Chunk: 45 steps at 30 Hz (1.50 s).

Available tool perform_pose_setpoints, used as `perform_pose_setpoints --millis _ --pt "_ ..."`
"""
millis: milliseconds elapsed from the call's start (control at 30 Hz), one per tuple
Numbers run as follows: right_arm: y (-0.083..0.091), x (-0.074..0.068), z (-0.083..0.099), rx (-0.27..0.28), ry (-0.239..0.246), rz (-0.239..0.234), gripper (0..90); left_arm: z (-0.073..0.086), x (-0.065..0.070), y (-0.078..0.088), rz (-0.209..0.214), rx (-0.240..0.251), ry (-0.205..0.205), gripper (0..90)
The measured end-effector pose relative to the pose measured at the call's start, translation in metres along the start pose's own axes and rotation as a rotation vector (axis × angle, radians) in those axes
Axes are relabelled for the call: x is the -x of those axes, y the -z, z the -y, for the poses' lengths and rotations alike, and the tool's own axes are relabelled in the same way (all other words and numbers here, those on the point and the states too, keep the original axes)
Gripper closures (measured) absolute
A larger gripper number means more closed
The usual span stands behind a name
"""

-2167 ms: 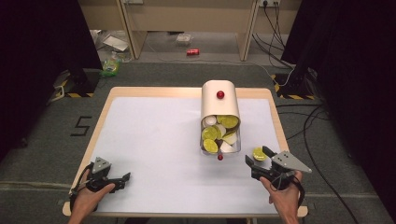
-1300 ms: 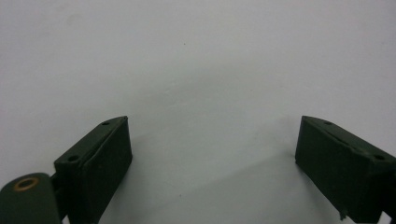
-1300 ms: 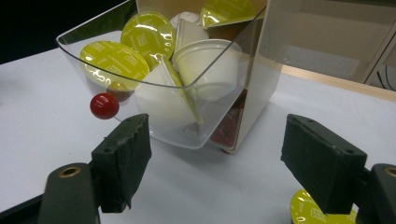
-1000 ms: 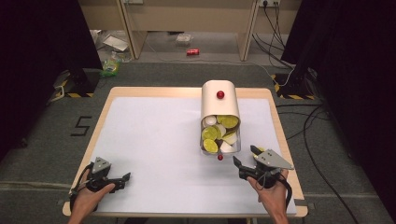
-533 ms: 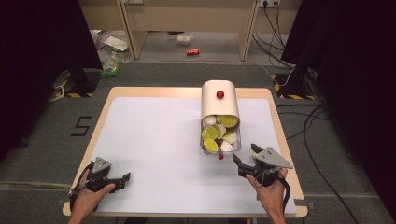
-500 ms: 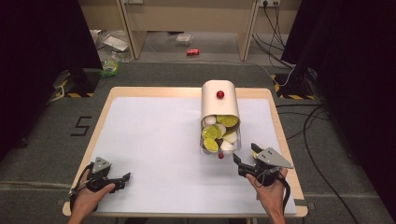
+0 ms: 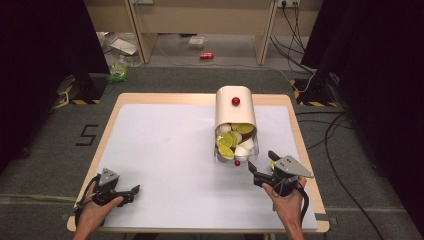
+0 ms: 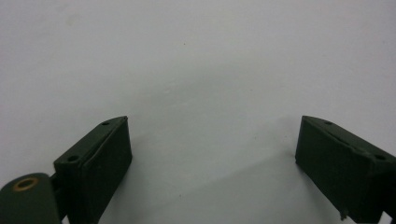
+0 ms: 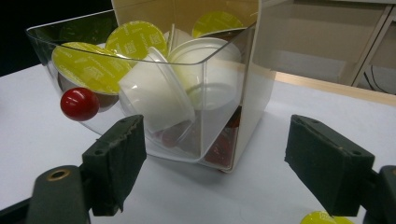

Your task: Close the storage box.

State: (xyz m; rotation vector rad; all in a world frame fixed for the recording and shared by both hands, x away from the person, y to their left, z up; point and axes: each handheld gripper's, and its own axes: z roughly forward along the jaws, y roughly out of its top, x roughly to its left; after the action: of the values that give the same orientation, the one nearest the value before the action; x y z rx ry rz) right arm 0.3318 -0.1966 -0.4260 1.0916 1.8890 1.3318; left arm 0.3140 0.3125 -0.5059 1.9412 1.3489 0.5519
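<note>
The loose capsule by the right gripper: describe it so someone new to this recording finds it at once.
Start at the white table and find the cream dispenser with its clear drawer of capsules pulled out toward the person. Just right of the drawer, beside the open right gripper, lies one yellow-green capsule. Unlike the other capsules, it sits on the bare tabletop, outside the drawer.
</note>
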Motion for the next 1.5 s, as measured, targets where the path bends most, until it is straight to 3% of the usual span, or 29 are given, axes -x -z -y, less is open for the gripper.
perform_pose_setpoints --millis 333,867,1500 --pt "-0.006 0.000 -0.003 0.001 0.021 0.003 18.6 0.000 0.000 0.000 0.000 0.000 0.000 9.9" --pt "-0.016 0.002 -0.007 0.009 -0.003 0.003 15.9 0.000 0.000 0.000 0.000 0.000 0.000 9.8" --pt "-0.028 0.004 -0.011 -0.003 0.005 0.021 15.5 0.000 0.000 0.000 -0.001 0.000 0.000 9.8"
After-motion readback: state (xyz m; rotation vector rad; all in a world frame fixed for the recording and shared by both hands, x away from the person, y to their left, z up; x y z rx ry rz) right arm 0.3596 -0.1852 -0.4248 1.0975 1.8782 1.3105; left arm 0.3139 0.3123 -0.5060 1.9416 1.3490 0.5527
